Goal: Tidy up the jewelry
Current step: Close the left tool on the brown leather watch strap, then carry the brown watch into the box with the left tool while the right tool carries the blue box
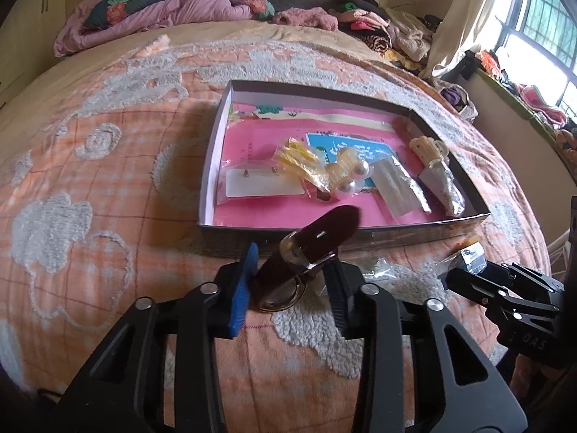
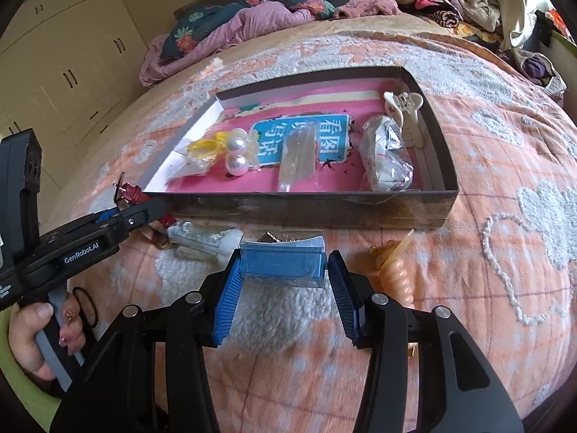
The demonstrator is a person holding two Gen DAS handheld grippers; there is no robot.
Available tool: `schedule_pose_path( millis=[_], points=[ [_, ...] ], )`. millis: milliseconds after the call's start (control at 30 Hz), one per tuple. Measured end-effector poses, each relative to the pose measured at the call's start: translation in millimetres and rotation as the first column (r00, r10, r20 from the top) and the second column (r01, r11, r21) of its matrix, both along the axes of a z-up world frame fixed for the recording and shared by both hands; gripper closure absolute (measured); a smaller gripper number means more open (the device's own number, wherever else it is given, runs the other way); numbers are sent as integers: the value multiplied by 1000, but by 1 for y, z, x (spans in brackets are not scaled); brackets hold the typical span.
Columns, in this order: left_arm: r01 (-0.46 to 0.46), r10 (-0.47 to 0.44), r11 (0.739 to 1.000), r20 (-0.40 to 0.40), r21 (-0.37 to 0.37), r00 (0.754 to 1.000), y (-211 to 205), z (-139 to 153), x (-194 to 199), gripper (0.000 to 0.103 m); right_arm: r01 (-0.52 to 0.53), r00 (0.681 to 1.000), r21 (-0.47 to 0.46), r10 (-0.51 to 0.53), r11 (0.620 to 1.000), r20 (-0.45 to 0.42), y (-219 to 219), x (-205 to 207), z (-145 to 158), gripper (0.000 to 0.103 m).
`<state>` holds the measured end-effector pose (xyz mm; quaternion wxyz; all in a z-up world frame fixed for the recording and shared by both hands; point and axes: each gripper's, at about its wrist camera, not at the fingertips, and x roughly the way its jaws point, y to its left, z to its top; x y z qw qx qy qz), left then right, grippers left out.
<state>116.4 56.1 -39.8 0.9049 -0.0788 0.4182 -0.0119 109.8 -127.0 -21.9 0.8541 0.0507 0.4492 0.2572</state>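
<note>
The left tongs [image 1: 292, 278] clench a dark red watch strap [image 1: 317, 238], its dial hidden; the right tongs [image 2: 285, 281] grip a clear packet [image 2: 285, 256] on the bed [image 2: 505, 245] before the box [image 2: 360, 209].

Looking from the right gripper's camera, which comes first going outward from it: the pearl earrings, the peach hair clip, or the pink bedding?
1. Peach hair clip, just right of the right gripper, on the blanket.
2. Pearl earrings, inside the box, left part.
3. Pink bedding, at the bed's far end.
</note>
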Motion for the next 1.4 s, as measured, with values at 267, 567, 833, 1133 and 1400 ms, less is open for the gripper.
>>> schedule_pose_path(
  millis=[267, 567, 833, 1133, 1400],
  points=[
    [11, -11, 999, 18, -41, 1000, 5, 11, -16, 88, -30, 999, 16, 30, 999, 31, 1, -15, 17, 57],
    [20, -17, 999, 60, -40, 998, 10, 33, -37, 91, -78, 995, 29, 76, 997, 59, 7, -29, 35, 57],
    [21, -17, 999, 112, -37, 994, 17, 62, -42, 91, -120, 987, 41, 115, 992, 109, 14, -39, 60, 57],
    [43, -40, 999, 163, -16, 986, 11, 91, -26, 91, -114, 980, 47, 105, 992, 166, 12, -28, 84, 57],
    [78, -74, 997, 182, -16, 981, -5, 99, -6, 91, -76, 977, 54, 64, 996, 204, 1, -15, 99, 57]
  ],
)
